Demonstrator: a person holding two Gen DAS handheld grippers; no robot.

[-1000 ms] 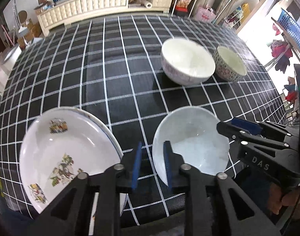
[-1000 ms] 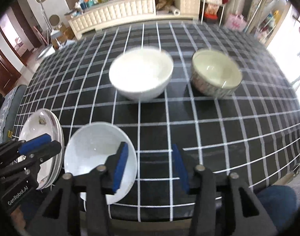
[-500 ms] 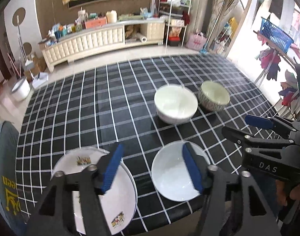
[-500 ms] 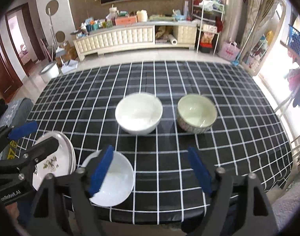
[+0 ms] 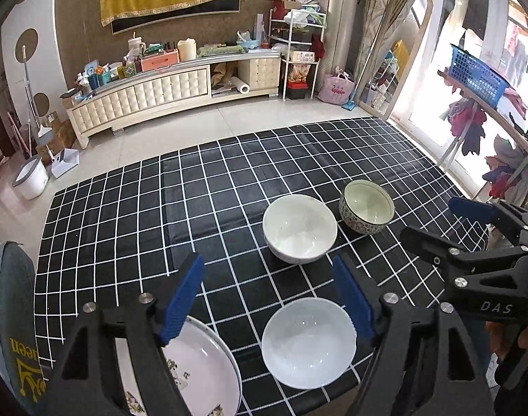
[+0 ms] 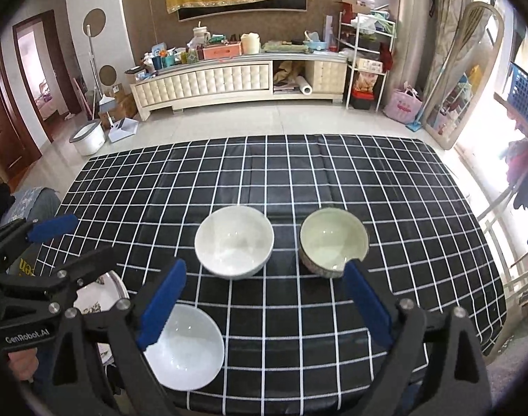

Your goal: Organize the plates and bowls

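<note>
On the black checked tablecloth (image 5: 125, 215) lie a floral plate stack (image 5: 194, 374) at the near left, a shallow white bowl (image 5: 309, 343) beside it, a deeper white bowl (image 5: 300, 228) and a patterned bowl (image 5: 366, 206) farther back. My left gripper (image 5: 274, 298) is open and empty, raised above the near edge. My right gripper (image 6: 264, 298) is open and empty, also raised; in its view are the shallow bowl (image 6: 184, 346), the white bowl (image 6: 234, 241), the patterned bowl (image 6: 333, 242) and part of the plates (image 6: 94, 294).
The table's near edge lies just under both grippers. Beyond the far edge are a tiled floor (image 5: 201, 128), a long cream cabinet (image 5: 166, 93), a metal shelf rack (image 5: 295, 59) and a white bucket (image 5: 29, 178). A drying rack with a blue basket (image 5: 475, 72) stands at the right.
Both grippers have opened wide and pulled up and back from the table. The shallow white bowl, held at its rim a second ago, now rests on the cloth beside the plates.
</note>
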